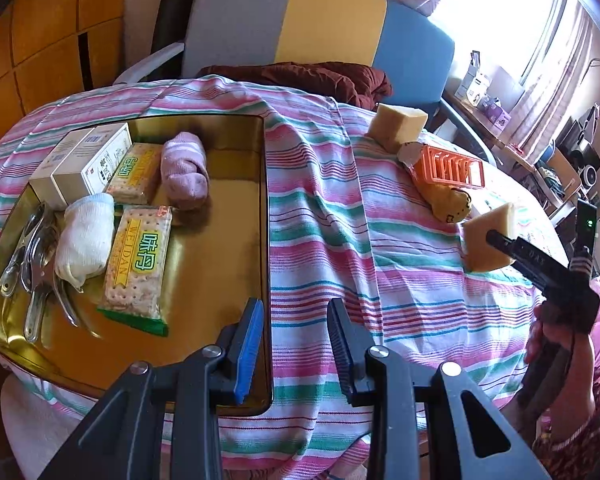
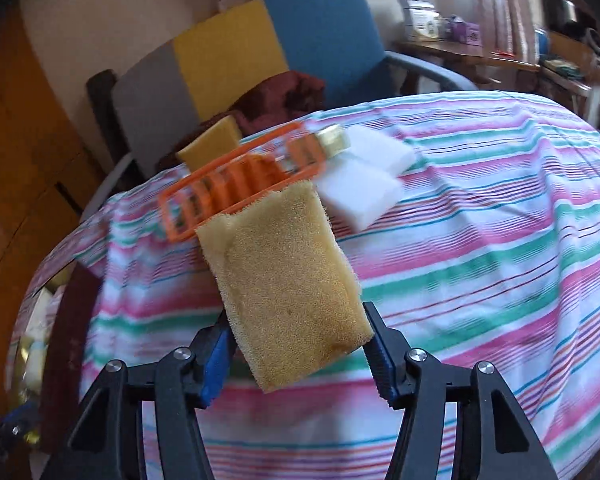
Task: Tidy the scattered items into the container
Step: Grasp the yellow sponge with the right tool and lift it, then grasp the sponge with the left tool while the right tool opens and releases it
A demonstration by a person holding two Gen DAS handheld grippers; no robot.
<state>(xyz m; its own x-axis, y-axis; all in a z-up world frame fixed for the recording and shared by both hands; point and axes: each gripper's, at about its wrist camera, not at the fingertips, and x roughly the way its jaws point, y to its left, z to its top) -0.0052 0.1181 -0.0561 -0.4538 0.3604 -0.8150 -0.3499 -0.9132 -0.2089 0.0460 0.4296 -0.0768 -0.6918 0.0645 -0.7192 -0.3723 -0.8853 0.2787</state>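
Observation:
A gold metal tray (image 1: pixel 228 216) lies at the left on the striped cloth and holds two cracker packs (image 1: pixel 138 258), rolled socks (image 1: pixel 184 170), white boxes (image 1: pixel 80 160) and spoons (image 1: pixel 36 264). My left gripper (image 1: pixel 294 344) hangs open and empty over the tray's near right corner. My right gripper (image 2: pixel 298 344) is shut on a yellow sponge (image 2: pixel 284 276), held above the cloth; the same sponge (image 1: pixel 488 236) shows at the right of the left wrist view. Another sponge (image 1: pixel 398 124), an orange rack (image 1: pixel 452 168) and a yellow sock (image 1: pixel 446 200) lie farther back.
Two white foam blocks (image 2: pixel 364 176) and a small jar with a gold lid (image 2: pixel 332 138) sit behind the orange rack (image 2: pixel 236 184). A grey, yellow and blue chair (image 1: pixel 300 28) with a dark red garment (image 1: pixel 312 76) stands beyond the table. A hand (image 1: pixel 560 344) holds the right gripper.

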